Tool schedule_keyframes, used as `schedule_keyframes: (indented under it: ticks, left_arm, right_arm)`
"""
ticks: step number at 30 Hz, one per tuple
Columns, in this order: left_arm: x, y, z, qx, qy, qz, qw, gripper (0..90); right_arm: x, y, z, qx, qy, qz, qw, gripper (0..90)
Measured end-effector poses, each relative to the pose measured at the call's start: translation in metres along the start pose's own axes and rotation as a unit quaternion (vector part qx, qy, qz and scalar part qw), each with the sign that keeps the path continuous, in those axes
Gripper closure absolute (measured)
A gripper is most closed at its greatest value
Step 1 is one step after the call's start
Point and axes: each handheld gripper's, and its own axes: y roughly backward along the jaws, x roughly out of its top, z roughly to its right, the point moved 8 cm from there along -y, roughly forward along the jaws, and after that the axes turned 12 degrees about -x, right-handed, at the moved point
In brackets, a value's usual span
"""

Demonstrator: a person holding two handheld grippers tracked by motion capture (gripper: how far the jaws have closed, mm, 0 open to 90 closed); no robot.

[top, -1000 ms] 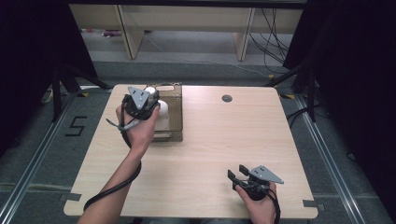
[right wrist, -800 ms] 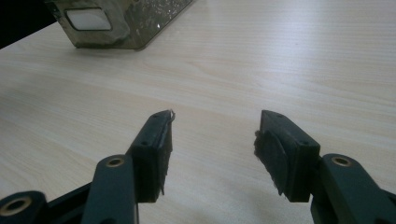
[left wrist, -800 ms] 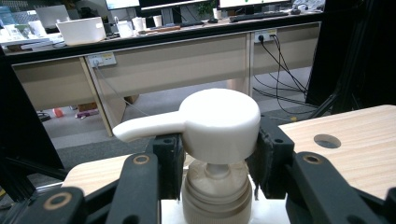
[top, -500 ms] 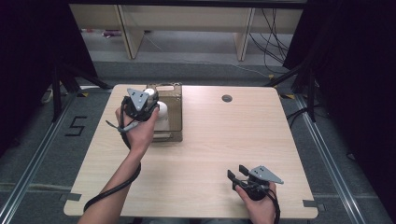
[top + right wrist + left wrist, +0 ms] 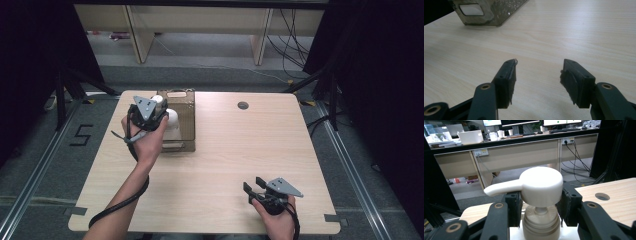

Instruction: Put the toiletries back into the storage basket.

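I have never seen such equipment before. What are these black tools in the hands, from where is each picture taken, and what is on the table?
A person sits at a wooden table and holds a hand-operated gripper in each hand; no robot arm is there. Each tool has two black jaws and carries its own small camera.

The high view looks down from above the person's side. The other two pictures come from the cameras on the grippers, looking along their jaws.

On the table lies a dark translucent tray. In it stands a white pump bottle. The left gripper has its jaws on either side of the bottle's pump head, seemingly closed on it. The right gripper is open and holds nothing, low over bare wood near the table's front edge. A round hole is in the tabletop.
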Motion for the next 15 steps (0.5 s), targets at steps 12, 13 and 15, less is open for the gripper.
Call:
schedule_keyframes:
  ticks: [12,13,15]
  left_arm:
    - [-0.0017,-0.0018,0.0022,-0.015,0.017,0.001,0.9997,42.8]
    - [-0.0017,-0.0014,0.0022,-0.016,0.018,0.000,0.9997,41.9]
    - [-0.0008,-0.0009,0.0018,-0.017,0.016,0.002,0.9997,40.3]
  right_arm:
    - [-0.0001,0.0009,0.0020,-0.005,0.006,-0.002,1.0000,45.6]
    - [0.0003,0.0009,0.0037,-0.011,0.012,0.002,0.9999,45.6]
    - [0.0002,0.0008,0.0036,-0.010,0.012,0.001,0.9999,45.6]
